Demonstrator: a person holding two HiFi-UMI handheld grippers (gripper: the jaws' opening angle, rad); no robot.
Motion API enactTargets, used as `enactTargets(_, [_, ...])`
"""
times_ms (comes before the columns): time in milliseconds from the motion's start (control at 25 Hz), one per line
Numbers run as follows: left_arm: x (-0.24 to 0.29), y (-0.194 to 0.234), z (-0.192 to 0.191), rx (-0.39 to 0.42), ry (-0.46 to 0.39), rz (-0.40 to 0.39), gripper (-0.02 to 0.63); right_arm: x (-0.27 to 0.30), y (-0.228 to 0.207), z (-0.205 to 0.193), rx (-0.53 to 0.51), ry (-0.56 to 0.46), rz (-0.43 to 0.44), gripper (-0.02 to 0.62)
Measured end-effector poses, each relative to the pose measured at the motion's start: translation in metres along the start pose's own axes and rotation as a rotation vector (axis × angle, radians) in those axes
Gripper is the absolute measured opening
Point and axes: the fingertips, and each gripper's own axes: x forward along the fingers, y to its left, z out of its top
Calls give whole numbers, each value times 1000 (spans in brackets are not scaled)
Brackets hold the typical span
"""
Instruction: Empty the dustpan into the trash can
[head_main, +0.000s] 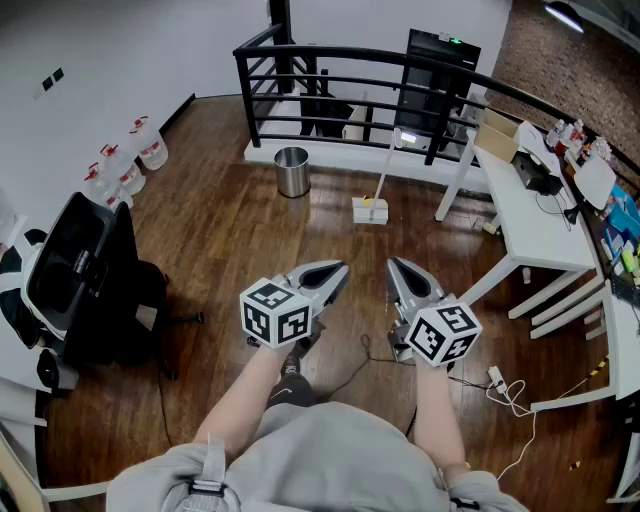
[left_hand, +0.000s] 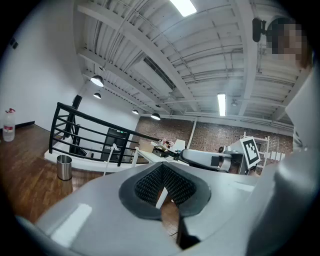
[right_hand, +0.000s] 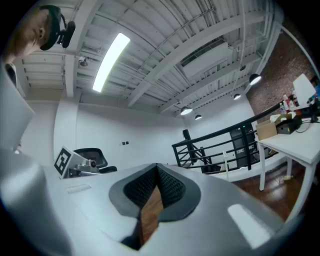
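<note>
- Dustpan (head_main: 369, 210) stands on the wooden floor (head_main: 215, 235) well ahead of me. Its long white handle (head_main: 385, 168) leans up toward the black railing (head_main: 330, 70). The steel trash can (head_main: 292, 172) sits to its left, near it but not touching.
- Left gripper (head_main: 338, 270) and right gripper (head_main: 397, 268) both hang level in front of my body, well short of the pan. On each, the fingers (left_hand: 150, 182) are pressed together with nothing between them.
- As I judge it, the step in hand is the approach; none of the emptying is done yet.
- I'd walk in and spread one gripper's fingers before they reach the handle, because shut they could only knock it over.
- I'd grip the handle partway down for control and keep the pan level on the short carry. I can't tell from here what lies in it.
- I'd tip only once the pan's lip is over the can's rim. The can looks narrow, so spilling beside it is the risk.
- White bench (head_main: 540, 225) legs stand to the pan's right, so I'd come in from the open left side.
</note>
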Motion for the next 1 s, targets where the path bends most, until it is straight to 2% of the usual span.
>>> enactTargets(280, [46,59,22,-8,6,-31,5,60,-47,9,12,-2,-38,0])
enactTargets(760, [132,240,95,-50,42,-85,5,244,-135,33,0,60,-135,0])
enactTargets(1000, [182,300,127,-25,52,-138,5,308,-172,50,-6,50,-171,0])
